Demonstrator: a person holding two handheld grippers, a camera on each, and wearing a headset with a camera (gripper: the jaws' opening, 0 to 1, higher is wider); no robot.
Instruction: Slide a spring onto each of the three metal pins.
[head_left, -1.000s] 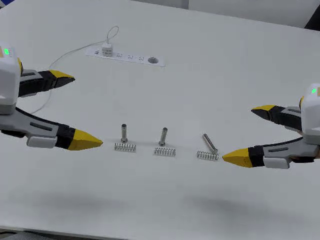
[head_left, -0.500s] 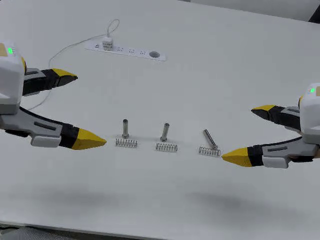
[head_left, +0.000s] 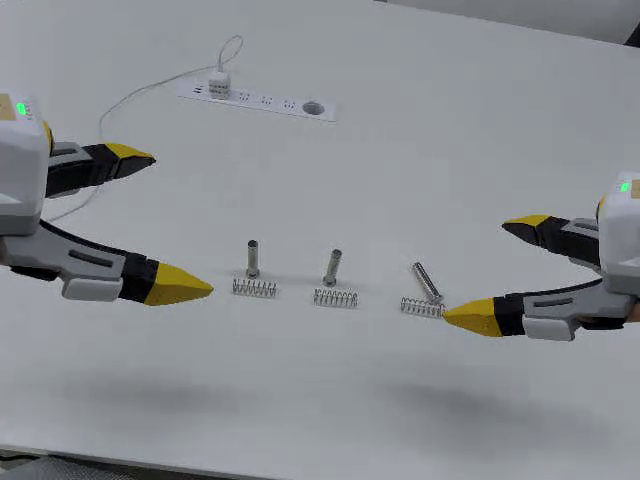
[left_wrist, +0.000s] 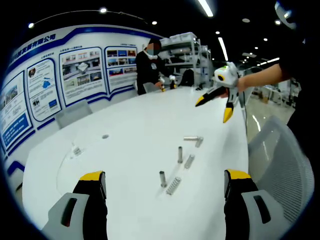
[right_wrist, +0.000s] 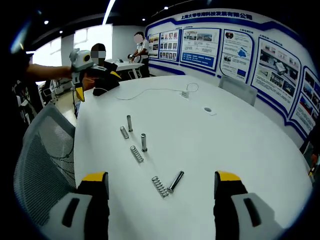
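In the head view, nothing of the task looked done. The middle pin (head_left: 332, 267) stood upright on the white table (head_left: 400, 180) with its spring (head_left: 335, 298) lying loose just in front of it. To its left stood a second upright pin (head_left: 253, 258) with a loose spring (head_left: 254, 288), and to its right the third pin (head_left: 427, 283) lay on its side beside the third spring (head_left: 420, 307). All three springs remained to be slid on, by my reading. The left gripper (head_left: 180, 224) hung wide apart and empty, left of the middle pin. The right gripper (head_left: 475, 271), equally wide and empty, had its lower tip touching or just short of the third spring. A power strip (head_left: 265, 102) with a looped white cable (head_left: 150, 100) lay well behind the middle pin.

In the left gripper view, the jaws were spread wide around the row. The middle pin (left_wrist: 180, 154) sat between the nearer upright pin (left_wrist: 162, 178) and the fallen one (left_wrist: 191, 138). Beyond them, a sleeved arm held the right gripper (left_wrist: 212, 112) above the table. Blue-framed wall posters (left_wrist: 75, 75) and ceiling lights showed a display hall, with a person (left_wrist: 150, 65) at the table's far end.

In the right gripper view, the jaws were again wide, the fallen pin (right_wrist: 176, 181) nearest and the middle pin (right_wrist: 143, 142) beyond it. A mesh chair (right_wrist: 45, 165) stood off the table's edge.
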